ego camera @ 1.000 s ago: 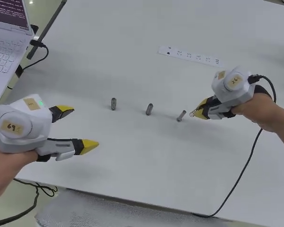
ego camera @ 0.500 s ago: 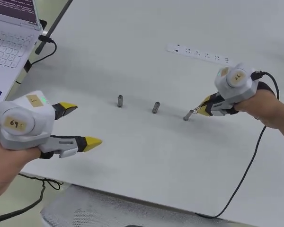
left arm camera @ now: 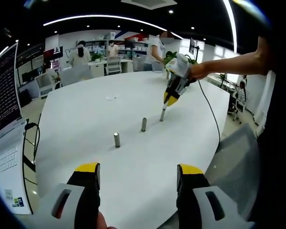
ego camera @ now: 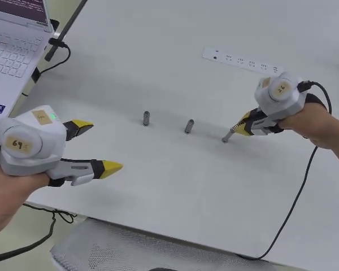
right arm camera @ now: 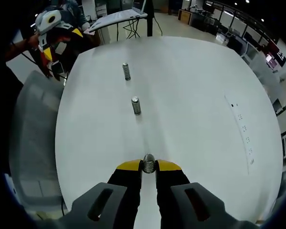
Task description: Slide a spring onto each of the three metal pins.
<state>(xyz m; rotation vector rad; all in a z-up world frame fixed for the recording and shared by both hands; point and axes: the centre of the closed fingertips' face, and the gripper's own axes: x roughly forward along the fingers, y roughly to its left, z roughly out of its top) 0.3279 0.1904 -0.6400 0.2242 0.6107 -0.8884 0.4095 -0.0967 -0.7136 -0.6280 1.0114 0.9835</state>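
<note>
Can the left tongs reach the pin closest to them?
Probably yes. The left tongs are open and point roughly toward that pin. Just bare table lies between them, so nothing seems to block the way.

A tan sticker on the left gripper reads "69".

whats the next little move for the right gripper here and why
Probably ease the right gripper toward the table so the spring it grips slides down the nearest pin. The spring sits right at that pin's top, and the middle pin and the far pin appear to carry springs already. The left gripper hangs open, apart.
</note>
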